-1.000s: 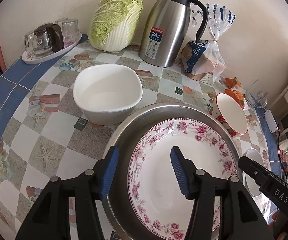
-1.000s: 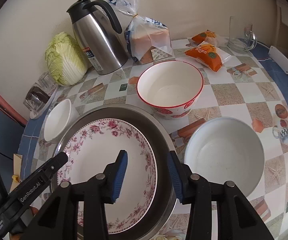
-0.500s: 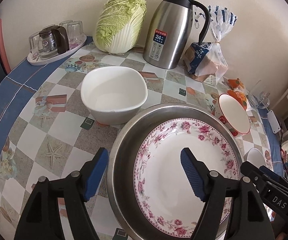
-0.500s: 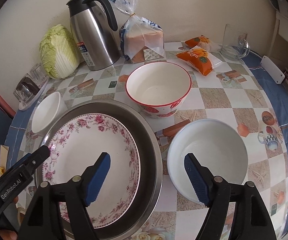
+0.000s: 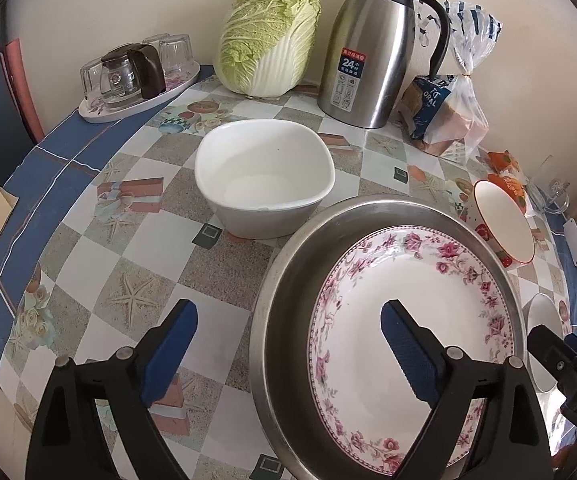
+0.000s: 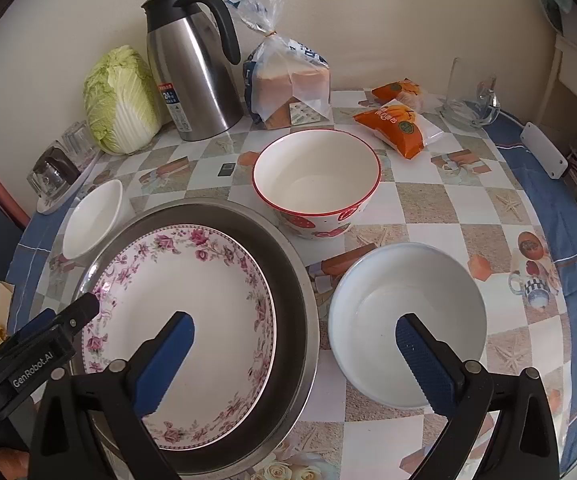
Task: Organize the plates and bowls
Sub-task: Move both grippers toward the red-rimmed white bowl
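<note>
A pink-flowered plate [image 5: 412, 312] lies inside a wide steel basin [image 5: 288, 264]; both also show in the right wrist view, plate [image 6: 192, 280] and basin [image 6: 292, 280]. A square white bowl [image 5: 264, 176] stands behind the basin on the left. A red-rimmed bowl [image 6: 316, 180] and a round white bowl [image 6: 408, 312] stand to the right. My left gripper [image 5: 288, 332] is open and empty, straddling the basin's left rim. My right gripper [image 6: 294, 340] is open and empty, above the gap between basin and round white bowl.
A steel thermos jug [image 5: 376, 48], a cabbage [image 5: 268, 36], a bread bag [image 6: 284, 80], orange snack packets [image 6: 400, 124] and a glass mug [image 6: 472, 96] line the back by the wall. A tray with glasses [image 5: 136, 76] sits at far left.
Both grippers have opened wide and pulled back from the plate and basin. The plate stays lying in the basin.
</note>
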Available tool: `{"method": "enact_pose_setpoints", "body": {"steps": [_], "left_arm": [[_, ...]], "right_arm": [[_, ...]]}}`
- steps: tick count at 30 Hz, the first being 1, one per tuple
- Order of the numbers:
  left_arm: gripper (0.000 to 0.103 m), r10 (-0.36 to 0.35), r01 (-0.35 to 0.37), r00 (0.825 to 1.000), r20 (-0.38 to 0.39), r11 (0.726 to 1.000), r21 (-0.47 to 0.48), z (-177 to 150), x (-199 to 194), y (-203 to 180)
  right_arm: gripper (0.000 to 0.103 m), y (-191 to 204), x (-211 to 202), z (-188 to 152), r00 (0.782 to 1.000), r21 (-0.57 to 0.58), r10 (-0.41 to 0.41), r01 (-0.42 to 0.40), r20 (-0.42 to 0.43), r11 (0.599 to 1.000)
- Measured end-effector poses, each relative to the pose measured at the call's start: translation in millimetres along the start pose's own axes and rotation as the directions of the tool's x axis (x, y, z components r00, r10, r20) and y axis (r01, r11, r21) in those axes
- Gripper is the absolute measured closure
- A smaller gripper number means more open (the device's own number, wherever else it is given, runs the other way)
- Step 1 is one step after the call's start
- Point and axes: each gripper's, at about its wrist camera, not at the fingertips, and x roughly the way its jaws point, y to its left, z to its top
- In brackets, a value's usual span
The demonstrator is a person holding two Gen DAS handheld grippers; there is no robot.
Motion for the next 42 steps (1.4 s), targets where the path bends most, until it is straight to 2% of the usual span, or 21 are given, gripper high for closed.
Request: {"method": "enact_pose_setpoints", "body": {"steps": [5, 12, 21, 28, 36, 39, 42], "left_arm": [[0.007, 0.021, -0.021, 1.000, 0.003, 1.000, 0.010, 0, -3, 1], [0.007, 0.041, -0.041, 0.999, 0.017, 0.999, -0.027, 8, -13, 6], [0.007, 0.079, -0.079, 0.997, -0.003, 0.997, 0.007, 26, -20, -10], [0.007, 0.048, -0.049, 0.999, 0.022, 0.999, 0.012, 44, -25, -37], [0.006, 0.043, -0.050, 0.993, 0.106, 0.997, 0.064, 48, -15, -64], [0.006, 0.034, -0.045, 0.992, 0.118, 0.995, 0.093, 50, -11, -72], [0.006, 0.025, -0.040, 0.991, 0.129, 0.993, 0.115, 53, -10, -79]], "right_arm": [[0.000, -3, -3, -1, 1.000, 0.011, -0.009, 0.009, 0.000, 1.000], [0.000, -7, -9, -1, 0.999, 0.023, -0.034, 0.033, 0.011, 0.999], [0.000, -7, -17, 8, 0.998, 0.049, -0.039, 0.036, 0.050, 0.998], [0.000, -10, -21, 13, 0.993, 0.048, -0.056, 0.051, 0.104, 0.998], [0.000, -28, -21, 25, 0.975, 0.092, -0.065, 0.046, 0.212, 0.995], [0.000, -35, -17, 29, 0.973, 0.105, -0.110, 0.090, 0.203, 0.990], [0.000, -46, -14, 33, 0.977, 0.141, -0.124, 0.100, 0.174, 0.985]]}}
